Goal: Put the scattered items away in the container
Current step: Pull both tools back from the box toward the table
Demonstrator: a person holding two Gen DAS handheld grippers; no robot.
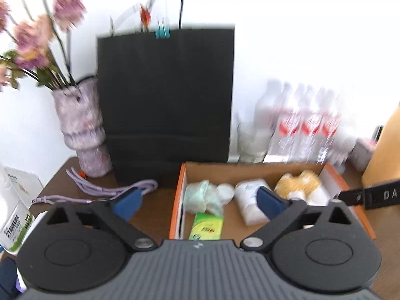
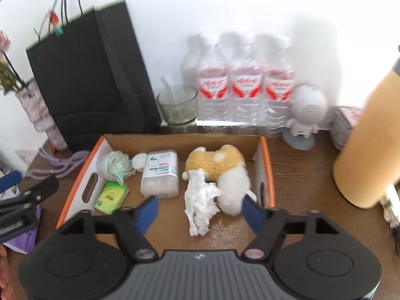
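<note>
Both grippers stand wide open and hold nothing. The right gripper (image 2: 200, 211) hovers over the near part of the orange-edged cardboard box (image 2: 265, 165), just above a crumpled white tissue (image 2: 200, 200) beside a plush toy (image 2: 220, 167). The left gripper (image 1: 200, 201) spans the box's left wall. Inside lie a wet-wipes pack (image 2: 161, 172), green tissue packet (image 2: 111, 197) and crumpled plastic bag (image 2: 113, 166). A purple cord (image 1: 100, 190) lies on the table, left of the box.

A black paper bag (image 2: 85, 75) stands at eleven o'clock, a patterned vase (image 1: 82, 130) of pink flowers (image 1: 67, 7) just beside it. Water bottles (image 2: 246, 85) sit at twelve o'clock, near a glass bowl (image 2: 178, 105) and a white speaker (image 2: 307, 105).
</note>
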